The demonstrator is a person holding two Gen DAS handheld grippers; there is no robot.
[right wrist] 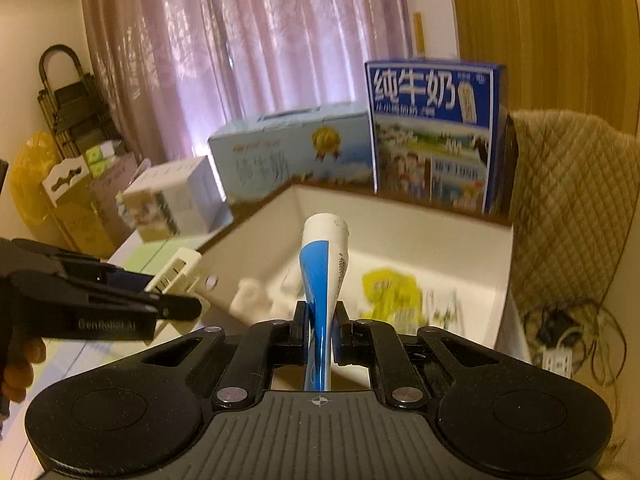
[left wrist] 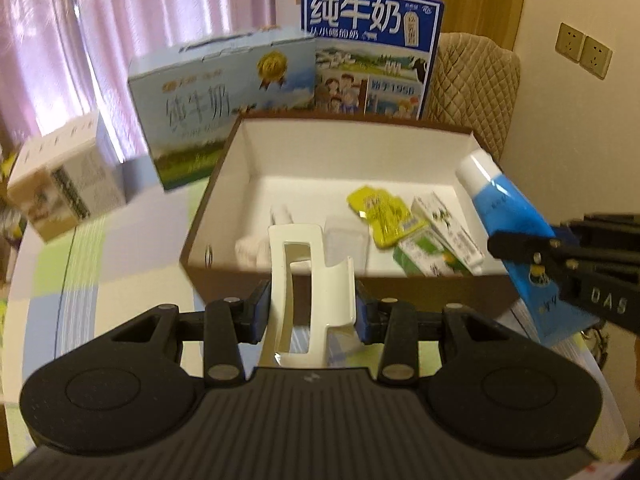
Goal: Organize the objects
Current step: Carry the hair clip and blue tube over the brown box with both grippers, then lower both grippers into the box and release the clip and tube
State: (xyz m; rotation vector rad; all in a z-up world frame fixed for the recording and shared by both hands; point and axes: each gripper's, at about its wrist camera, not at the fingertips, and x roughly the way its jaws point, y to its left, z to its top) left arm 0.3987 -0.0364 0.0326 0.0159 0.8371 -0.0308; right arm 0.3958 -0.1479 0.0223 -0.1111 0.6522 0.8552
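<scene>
My left gripper (left wrist: 311,312) is shut on a white plastic hair claw clip (left wrist: 304,280), held just before the near wall of an open brown box with a white inside (left wrist: 256,152). My right gripper (right wrist: 322,330) is shut on the flat end of a blue and white tube (right wrist: 322,264), its cap end pointing over the box (right wrist: 460,248). In the left wrist view the tube (left wrist: 504,208) and right gripper (left wrist: 500,246) hang at the box's right edge. In the right wrist view the left gripper (right wrist: 180,306) holds the clip (right wrist: 176,270) at the box's left wall. Inside lie a yellow packet (left wrist: 378,214), green and white small boxes (left wrist: 440,240) and white items (left wrist: 256,248).
Two milk cartons, a light blue one (left wrist: 224,96) and a dark blue one (left wrist: 372,48), stand behind the box. A small white carton (left wrist: 64,184) sits at the left on the checked tablecloth (left wrist: 80,272). A quilted chair (right wrist: 572,208) is at the right, cables (right wrist: 560,340) on the floor.
</scene>
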